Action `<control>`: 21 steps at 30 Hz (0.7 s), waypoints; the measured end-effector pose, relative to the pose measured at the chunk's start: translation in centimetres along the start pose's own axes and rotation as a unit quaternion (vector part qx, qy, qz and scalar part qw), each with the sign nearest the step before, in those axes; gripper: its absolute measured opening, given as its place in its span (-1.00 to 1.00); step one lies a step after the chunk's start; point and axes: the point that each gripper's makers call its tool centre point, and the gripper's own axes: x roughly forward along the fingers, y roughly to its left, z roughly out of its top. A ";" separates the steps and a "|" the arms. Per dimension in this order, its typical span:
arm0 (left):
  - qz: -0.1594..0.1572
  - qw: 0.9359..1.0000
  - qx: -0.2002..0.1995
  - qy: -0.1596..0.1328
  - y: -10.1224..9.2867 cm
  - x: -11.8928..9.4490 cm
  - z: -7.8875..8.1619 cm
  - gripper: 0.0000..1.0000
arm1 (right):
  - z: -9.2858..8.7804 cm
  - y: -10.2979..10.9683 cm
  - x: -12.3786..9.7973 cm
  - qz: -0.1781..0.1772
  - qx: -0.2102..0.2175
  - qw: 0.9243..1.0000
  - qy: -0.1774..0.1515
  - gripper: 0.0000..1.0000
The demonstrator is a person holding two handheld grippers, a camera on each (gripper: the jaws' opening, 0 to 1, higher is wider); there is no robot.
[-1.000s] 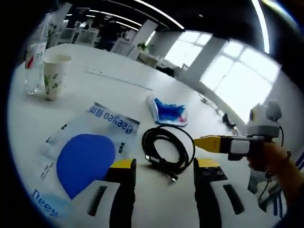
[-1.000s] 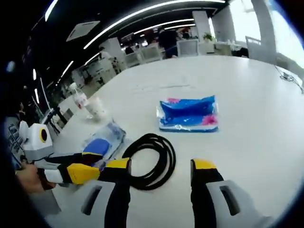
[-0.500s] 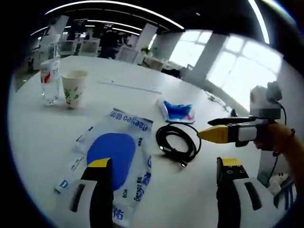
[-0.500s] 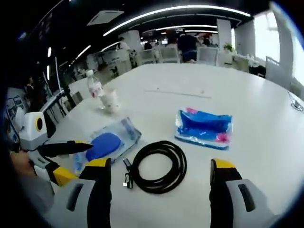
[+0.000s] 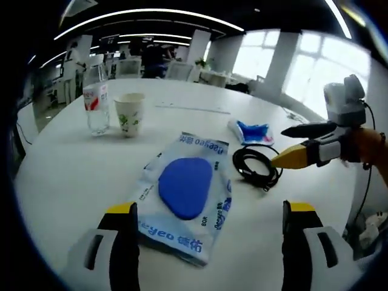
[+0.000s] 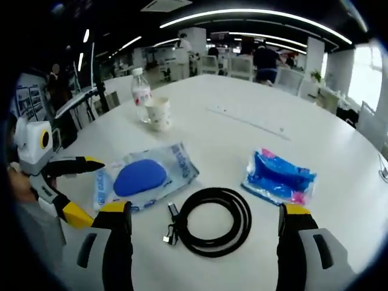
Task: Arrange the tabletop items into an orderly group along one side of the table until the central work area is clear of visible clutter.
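Near the counter's middle, both hand-held grippers, left and right, are spread wide, holding nothing. If pinched, the floppy black cable could uncoil, and the flat blue packet could slip.

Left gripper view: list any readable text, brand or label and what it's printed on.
"eyeo": blue print on the near edge of the clear packet with the blue pad; the same brand shows upside down on its far edge.
Packet's smaller print: too blurred to read.
Water bottle red label: unreadable.
Paper cup: green pattern, no legible words.
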 end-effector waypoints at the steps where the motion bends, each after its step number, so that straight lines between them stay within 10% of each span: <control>1: 0.004 1.000 -0.005 -0.003 0.3 -0.2 -0.1 0.94 | 0.2 0.2 0.1 0.002 -0.002 1.000 -0.002 0.99; 21: 0.047 0.998 -0.032 -0.013 2.0 -2.3 -1.6 0.51 | 1.9 2.7 5.0 0.066 -0.084 0.994 -0.009 0.41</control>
